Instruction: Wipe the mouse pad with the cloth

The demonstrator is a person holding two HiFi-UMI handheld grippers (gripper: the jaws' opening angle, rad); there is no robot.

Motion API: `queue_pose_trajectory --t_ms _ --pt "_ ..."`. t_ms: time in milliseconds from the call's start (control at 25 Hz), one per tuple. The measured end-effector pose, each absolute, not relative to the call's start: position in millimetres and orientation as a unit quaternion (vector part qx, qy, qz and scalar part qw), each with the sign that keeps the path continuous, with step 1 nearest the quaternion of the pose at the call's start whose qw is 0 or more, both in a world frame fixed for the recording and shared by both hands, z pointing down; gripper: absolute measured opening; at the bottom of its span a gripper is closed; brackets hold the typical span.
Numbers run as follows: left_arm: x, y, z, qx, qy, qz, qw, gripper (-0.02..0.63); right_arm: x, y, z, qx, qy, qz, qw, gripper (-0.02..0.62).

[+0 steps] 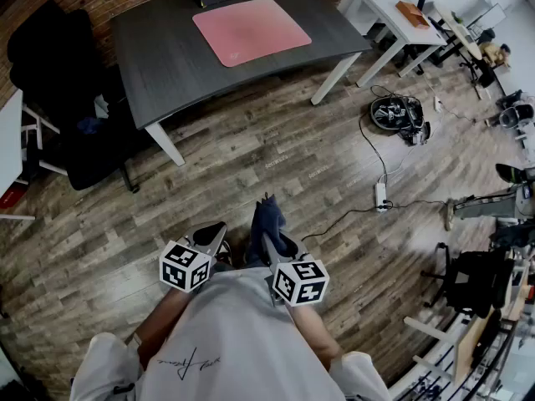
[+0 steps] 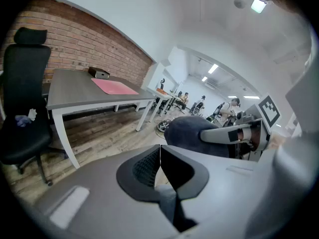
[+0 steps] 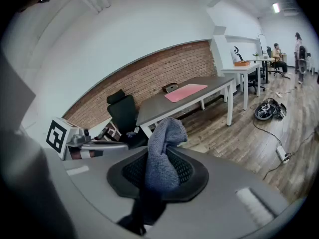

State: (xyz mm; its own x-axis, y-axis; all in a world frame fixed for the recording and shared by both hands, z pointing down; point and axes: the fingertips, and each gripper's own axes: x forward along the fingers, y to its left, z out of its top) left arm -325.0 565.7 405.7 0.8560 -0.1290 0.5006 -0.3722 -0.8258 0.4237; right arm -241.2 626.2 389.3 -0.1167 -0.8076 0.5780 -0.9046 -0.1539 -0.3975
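L gripper (image 1: 211, 236) and R gripper (image 1: 271, 242) are held low by the person's tummy, side by side over the wood floor (image 1: 276, 153), both pointing fwd at the bench (image 1: 163, 53). L jaws are pressed together, nothing in them. R jaws pinch the blue-grey cloth (image 1: 267, 215), which sticks up past the tips. The pink mouse pad (image 1: 251, 29) lies flat on the bench, well apart from both.

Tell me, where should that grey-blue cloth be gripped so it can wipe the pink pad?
Much as it is held now. The right gripper pinches the bunched cloth near its middle, jaws closing from either side, so a soft wad sticks out past the tips. That free wad, not the jaws, would likely meet the flat mouse pad from above.
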Motion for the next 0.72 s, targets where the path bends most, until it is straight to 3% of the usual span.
queue_pose_trajectory --t_ms 480,720 --pt "-305 533 405 0.914 -0.165 0.254 0.270 0.005 -226 565 391 0.615 -0.689 0.379 0.052 0.066" --pt "-264 501 398 0.911 -0.181 0.261 0.263 0.006 -179 537 396 0.610 -0.697 0.366 0.093 0.066"
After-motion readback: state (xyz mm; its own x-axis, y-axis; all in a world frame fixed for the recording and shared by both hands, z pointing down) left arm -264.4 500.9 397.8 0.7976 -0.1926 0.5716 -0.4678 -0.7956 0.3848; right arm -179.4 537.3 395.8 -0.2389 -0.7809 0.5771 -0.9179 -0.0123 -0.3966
